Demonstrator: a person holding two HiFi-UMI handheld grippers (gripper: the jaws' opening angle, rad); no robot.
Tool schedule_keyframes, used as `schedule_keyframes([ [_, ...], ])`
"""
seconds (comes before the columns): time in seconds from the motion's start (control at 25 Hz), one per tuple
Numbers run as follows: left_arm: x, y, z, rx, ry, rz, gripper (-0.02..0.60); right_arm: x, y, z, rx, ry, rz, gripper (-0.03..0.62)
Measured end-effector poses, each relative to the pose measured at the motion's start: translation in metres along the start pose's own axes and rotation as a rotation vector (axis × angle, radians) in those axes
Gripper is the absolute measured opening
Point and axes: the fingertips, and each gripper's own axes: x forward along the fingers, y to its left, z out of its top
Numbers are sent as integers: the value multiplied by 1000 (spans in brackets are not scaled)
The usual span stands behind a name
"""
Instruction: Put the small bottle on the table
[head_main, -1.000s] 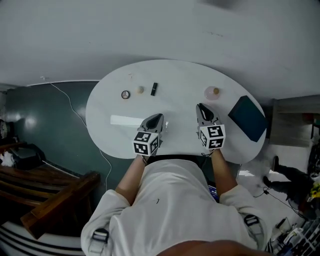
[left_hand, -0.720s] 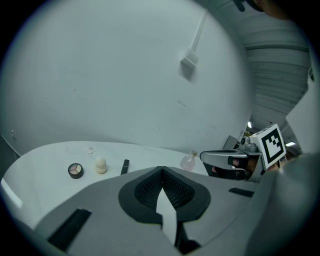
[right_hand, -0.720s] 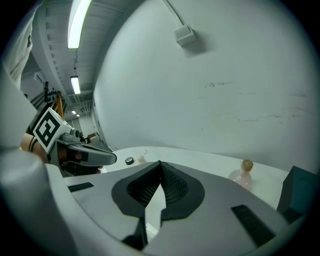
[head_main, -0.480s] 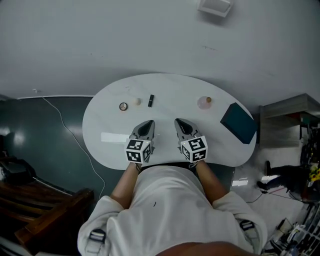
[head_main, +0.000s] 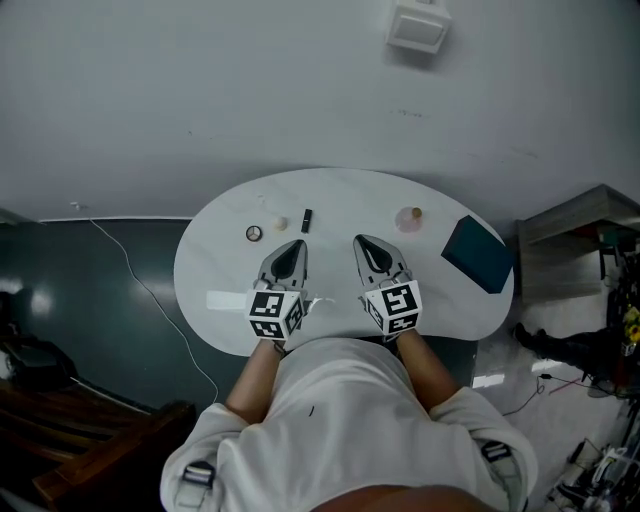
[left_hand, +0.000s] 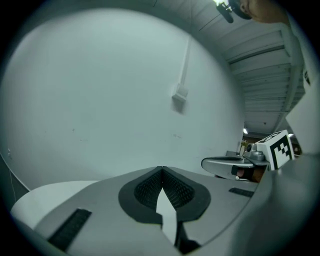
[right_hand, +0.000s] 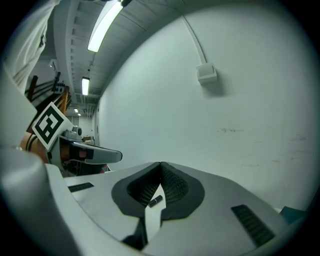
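On the white oval table lie a small beige bottle-like thing, a black stick-shaped item and a round ringed object at the far left. A pink dish with a small beige piece on it sits at the far right. My left gripper and right gripper hover side by side over the near middle, both shut and empty. The left jaws meet at the tips. Below the right tips, the black item shows through the gap.
A dark teal flat pad lies at the table's right end and a white strip near the left front edge. A small box is fixed on the wall behind. A cable runs over the dark floor at the left.
My right gripper has moved left, away from the pink dish, and now sits close beside the left gripper. The head view has shifted, so the table appears lower in the picture.
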Motion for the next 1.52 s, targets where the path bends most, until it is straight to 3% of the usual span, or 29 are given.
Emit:
schedule_keyframes([
  [0.24, -19, -11, 49, 55, -116, 2, 12, -17, -2, 51, -27, -112, -33, -2],
  [0.44, -26, -16, 65, 111, -151, 11, 12, -29, -4, 78, -46, -179, -58, -2],
  [0.6, -29, -24, 65, 146, -146, -4, 12, -35, -3, 80, -58, -184, -61, -2],
  [1.52, -26, -39, 67, 170, -148, -45, 12, -41, -10, 74, -47, -168, -87, -2],
])
